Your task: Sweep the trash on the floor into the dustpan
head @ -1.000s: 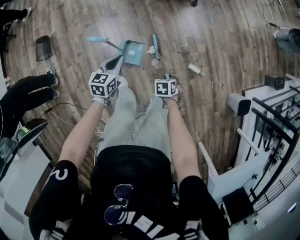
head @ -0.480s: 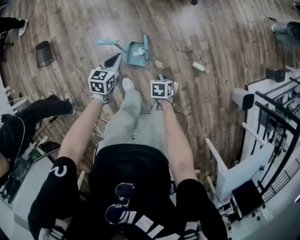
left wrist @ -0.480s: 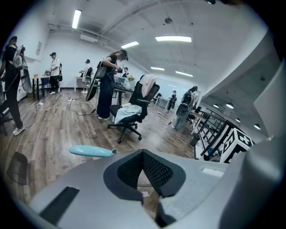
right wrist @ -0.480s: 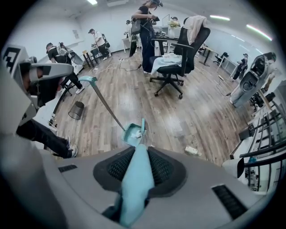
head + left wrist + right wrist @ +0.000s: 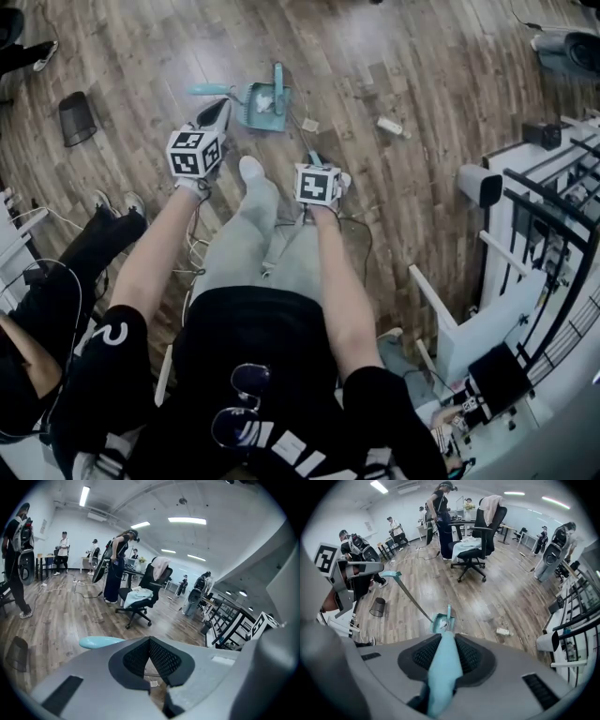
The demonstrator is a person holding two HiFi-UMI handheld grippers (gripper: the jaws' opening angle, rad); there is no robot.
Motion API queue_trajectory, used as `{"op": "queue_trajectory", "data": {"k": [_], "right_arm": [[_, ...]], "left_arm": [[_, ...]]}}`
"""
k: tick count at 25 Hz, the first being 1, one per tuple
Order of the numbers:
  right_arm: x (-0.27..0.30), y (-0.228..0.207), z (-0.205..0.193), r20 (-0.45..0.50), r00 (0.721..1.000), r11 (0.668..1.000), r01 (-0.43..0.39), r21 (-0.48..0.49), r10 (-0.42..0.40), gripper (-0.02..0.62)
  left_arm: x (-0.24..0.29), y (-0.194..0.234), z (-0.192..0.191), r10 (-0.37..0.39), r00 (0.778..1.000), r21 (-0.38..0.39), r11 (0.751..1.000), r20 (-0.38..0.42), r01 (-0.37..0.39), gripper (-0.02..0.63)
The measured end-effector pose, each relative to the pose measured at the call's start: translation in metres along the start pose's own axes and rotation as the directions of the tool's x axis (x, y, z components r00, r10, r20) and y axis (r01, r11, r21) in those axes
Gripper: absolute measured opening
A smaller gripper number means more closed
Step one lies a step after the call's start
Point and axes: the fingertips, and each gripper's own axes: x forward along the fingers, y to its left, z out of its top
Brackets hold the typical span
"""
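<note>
The teal dustpan [image 5: 253, 108] lies on the wood floor ahead of my feet, with white paper [image 5: 265, 97] in it. Its long handle [image 5: 201, 90] slants up to my left gripper [image 5: 223, 105], whose jaws are closed to a point on it. From the left gripper [image 5: 150, 641] view, the teal grip [image 5: 101, 642] sticks out past the left jaw. My right gripper [image 5: 445, 653] is shut on the teal broom handle [image 5: 443, 672]. The broom head [image 5: 278, 89] rests at the pan's mouth. A paper scrap [image 5: 309, 124] and a white piece of trash [image 5: 389, 125] lie to the right.
A black waste bin [image 5: 75, 117] stands at the left. A seated person [image 5: 94, 244] and floor cables [image 5: 197, 248] are near my left side. White racks and railings [image 5: 534, 234] line the right. An office chair [image 5: 476, 550] and standing people are farther off.
The broom head has swept left, from just right of the dustpan to its mouth, pushing white paper in. Both grippers keep their holds.
</note>
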Motion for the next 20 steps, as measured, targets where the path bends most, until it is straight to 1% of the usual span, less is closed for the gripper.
{"op": "queue_trajectory", "data": {"k": [2, 4, 7, 11, 16, 18, 20], "right_arm": [[-0.003, -0.011, 0.0, 0.013, 1.0, 1.0, 0.02, 0.021, -0.02, 0.083], [-0.006, -0.029, -0.005, 0.014, 0.999, 0.998, 0.04, 0.051, -0.041, 0.083], [-0.01, -0.061, -0.016, 0.007, 0.997, 0.991, 0.069, 0.115, -0.07, 0.083], [-0.015, -0.1, -0.038, -0.024, 0.995, 0.973, 0.105, 0.204, -0.102, 0.083], [-0.027, -0.149, -0.075, -0.06, 0.988, 0.938, 0.154, 0.311, -0.143, 0.083], [-0.032, -0.166, -0.09, -0.091, 0.98, 0.92, 0.199, 0.336, -0.179, 0.083], [-0.036, -0.176, -0.107, -0.141, 0.966, 0.902, 0.253, 0.351, -0.217, 0.083]], "left_arm": [[0.004, -0.002, -0.002, -0.006, 1.0, 0.007, 1.0, -0.012, 0.006, -0.002], [0.01, -0.014, -0.007, -0.022, 0.999, 0.023, 0.999, -0.03, 0.023, -0.002], [0.022, -0.046, -0.014, -0.071, 0.995, 0.059, 0.995, -0.063, 0.075, -0.002], [0.039, -0.092, -0.025, -0.142, 0.985, 0.072, 0.986, -0.1, 0.15, -0.002], [0.057, -0.162, -0.046, -0.234, 0.96, 0.094, 0.964, -0.155, 0.25, -0.002], [0.064, -0.183, -0.055, -0.268, 0.946, 0.104, 0.952, -0.181, 0.289, -0.002], [0.068, -0.199, -0.063, -0.293, 0.934, 0.114, 0.941, -0.206, 0.32, -0.002]]}}
